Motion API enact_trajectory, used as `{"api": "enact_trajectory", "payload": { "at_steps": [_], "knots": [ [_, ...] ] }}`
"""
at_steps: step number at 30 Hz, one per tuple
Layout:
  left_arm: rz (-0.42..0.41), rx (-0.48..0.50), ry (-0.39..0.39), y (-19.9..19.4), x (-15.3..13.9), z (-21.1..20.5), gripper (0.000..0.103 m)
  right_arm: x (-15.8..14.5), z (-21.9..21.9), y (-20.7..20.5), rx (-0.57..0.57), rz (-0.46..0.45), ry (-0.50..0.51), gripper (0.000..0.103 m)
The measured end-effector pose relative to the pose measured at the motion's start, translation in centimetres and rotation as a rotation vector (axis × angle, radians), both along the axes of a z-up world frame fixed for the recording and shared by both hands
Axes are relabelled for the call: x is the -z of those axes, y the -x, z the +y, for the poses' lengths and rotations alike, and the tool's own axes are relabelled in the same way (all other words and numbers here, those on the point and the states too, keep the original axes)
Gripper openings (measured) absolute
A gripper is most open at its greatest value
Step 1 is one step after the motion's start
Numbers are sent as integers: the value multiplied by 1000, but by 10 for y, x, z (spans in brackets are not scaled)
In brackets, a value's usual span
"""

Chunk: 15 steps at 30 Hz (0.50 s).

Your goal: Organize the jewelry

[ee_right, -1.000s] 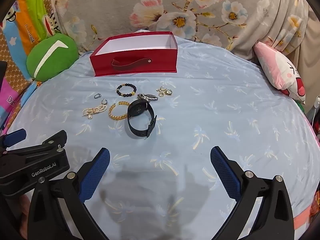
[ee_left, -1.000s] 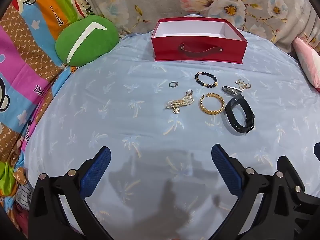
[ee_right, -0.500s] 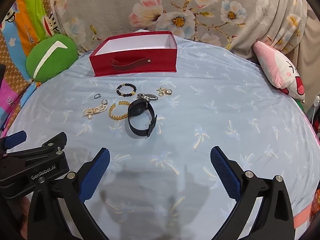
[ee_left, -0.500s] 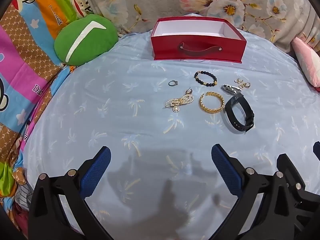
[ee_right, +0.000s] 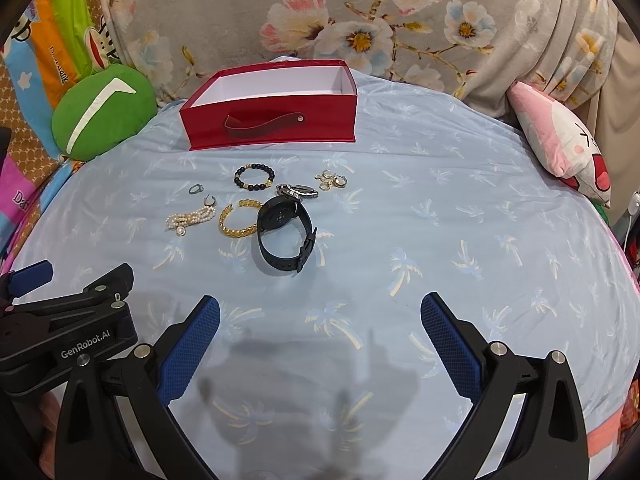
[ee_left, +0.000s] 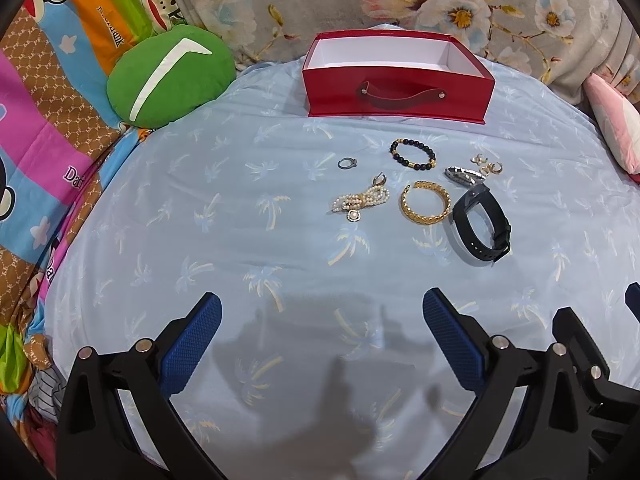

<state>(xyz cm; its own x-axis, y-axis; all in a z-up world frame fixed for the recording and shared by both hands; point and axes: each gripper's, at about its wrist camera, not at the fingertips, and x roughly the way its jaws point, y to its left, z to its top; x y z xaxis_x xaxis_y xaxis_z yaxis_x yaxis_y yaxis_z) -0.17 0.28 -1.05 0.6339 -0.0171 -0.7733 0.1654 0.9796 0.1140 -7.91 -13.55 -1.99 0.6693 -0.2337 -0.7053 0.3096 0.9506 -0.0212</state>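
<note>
Jewelry lies loose on the blue palm-print sheet (ee_left: pixel 200 240) in front of the empty red box (ee_left: pixel 396 92): black smartwatch (ee_right: pixel 284 236), gold bangle (ee_left: pixel 425 203), pearl strand (ee_left: pixel 360 202), black bead bracelet (ee_left: pixel 413 154), silver ring (ee_left: pixel 347 163), earrings (ee_right: pixel 332 180). Left gripper (ee_left: pixel 320 332) and right gripper (ee_right: pixel 320 330) hover spread wide, holding nothing. The watch probably handles easiest, pinched across its stiff upstanding strap; pearls are limp, the ring small and slippery.

An open red box (ee_left: pixel 398 98) stands empty. Before it lie a ring (ee_left: pixel 346 163), bead bracelet (ee_left: pixel 413 154), pearls (ee_left: pixel 360 201), gold bangle (ee_left: pixel 425 203), earrings (ee_left: pixel 487 165), silver watch (ee_left: pixel 464 175) and black watch (ee_left: pixel 482 224).
</note>
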Motion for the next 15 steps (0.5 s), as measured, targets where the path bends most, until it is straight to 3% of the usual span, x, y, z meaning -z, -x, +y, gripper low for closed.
{"api": "enact_trajectory", "payload": {
  "at_steps": [15],
  "knots": [
    [11,1,-1,-3,0,-1,98,6,-4,-3,7,8,-11,98]
  ]
}}
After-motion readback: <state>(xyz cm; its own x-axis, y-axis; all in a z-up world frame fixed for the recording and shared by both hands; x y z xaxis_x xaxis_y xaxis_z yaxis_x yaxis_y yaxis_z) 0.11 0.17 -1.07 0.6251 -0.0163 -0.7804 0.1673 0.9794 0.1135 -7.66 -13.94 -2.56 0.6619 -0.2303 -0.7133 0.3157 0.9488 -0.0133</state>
